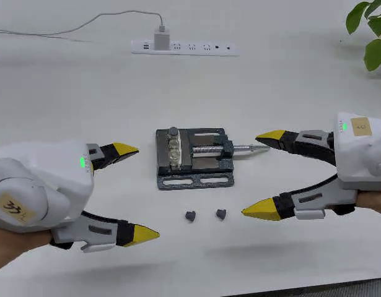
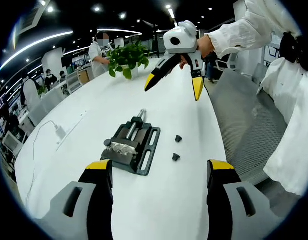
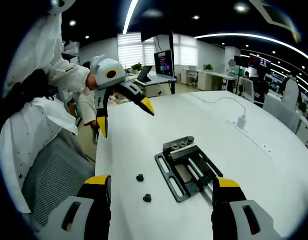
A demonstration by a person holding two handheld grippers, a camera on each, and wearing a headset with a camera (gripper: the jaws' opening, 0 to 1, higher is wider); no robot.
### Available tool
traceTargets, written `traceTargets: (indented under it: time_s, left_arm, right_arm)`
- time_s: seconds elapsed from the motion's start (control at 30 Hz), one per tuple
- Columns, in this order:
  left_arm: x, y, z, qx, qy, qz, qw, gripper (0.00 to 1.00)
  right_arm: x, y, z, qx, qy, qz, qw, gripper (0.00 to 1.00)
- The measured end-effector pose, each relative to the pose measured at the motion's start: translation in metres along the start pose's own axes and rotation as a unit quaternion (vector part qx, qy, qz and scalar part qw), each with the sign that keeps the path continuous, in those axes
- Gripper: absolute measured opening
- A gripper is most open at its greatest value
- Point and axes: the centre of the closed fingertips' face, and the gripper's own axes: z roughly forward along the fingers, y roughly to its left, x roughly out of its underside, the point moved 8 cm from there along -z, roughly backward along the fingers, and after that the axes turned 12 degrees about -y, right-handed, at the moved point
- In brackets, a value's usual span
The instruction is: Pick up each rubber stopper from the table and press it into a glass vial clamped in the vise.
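Note:
A dark vise (image 1: 194,158) sits mid-table, clamping glass vials (image 1: 174,151) in a row; one vial carries a dark stopper (image 1: 173,131). Two loose rubber stoppers (image 1: 190,216) (image 1: 220,214) lie just in front of the vise. My left gripper (image 1: 137,192) hovers left of the vise, open and empty. My right gripper (image 1: 264,174) hovers right of it, open and empty. In the left gripper view the vise (image 2: 131,146) and stoppers (image 2: 176,157) lie ahead, with the right gripper (image 2: 174,77) beyond. The right gripper view shows the vise (image 3: 186,167), stoppers (image 3: 140,177) and the left gripper (image 3: 124,117).
A white power strip (image 1: 184,46) with a plugged charger and cable lies at the back of the white table (image 1: 66,105). Plant leaves (image 1: 371,34) reach in at the top right. The table's front edge (image 1: 326,286) runs close below the grippers.

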Motion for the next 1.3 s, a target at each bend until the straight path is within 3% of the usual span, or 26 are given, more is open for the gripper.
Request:
traceTargets:
  time_s: [0.4, 0.63, 0.93, 1.3]
  left_arm:
    - [0.015, 0.000, 0.029, 0.060, 0.032, 0.031, 0.9972, 0.59]
    - [0.026, 0.001, 0.048, 0.094, 0.045, 0.046, 0.9935, 0.45]
    - [0.041, -0.006, 0.066, 0.129, 0.061, 0.054, 0.9883, 0.29]
    - [0.053, -0.012, 0.086, 0.161, 0.073, 0.065, 0.9822, 0.18]
  right_arm:
    - [0.012, 0.005, -0.012, 0.013, -0.003, 0.005, 0.9999, 0.81]
    - [0.015, 0.004, -0.019, 0.025, -0.005, 0.013, 0.9996, 0.79]
    - [0.019, 0.006, -0.026, 0.031, -0.001, 0.021, 0.9993, 0.78]
    - [0.022, 0.004, -0.030, 0.039, -0.003, 0.026, 0.9989, 0.77]
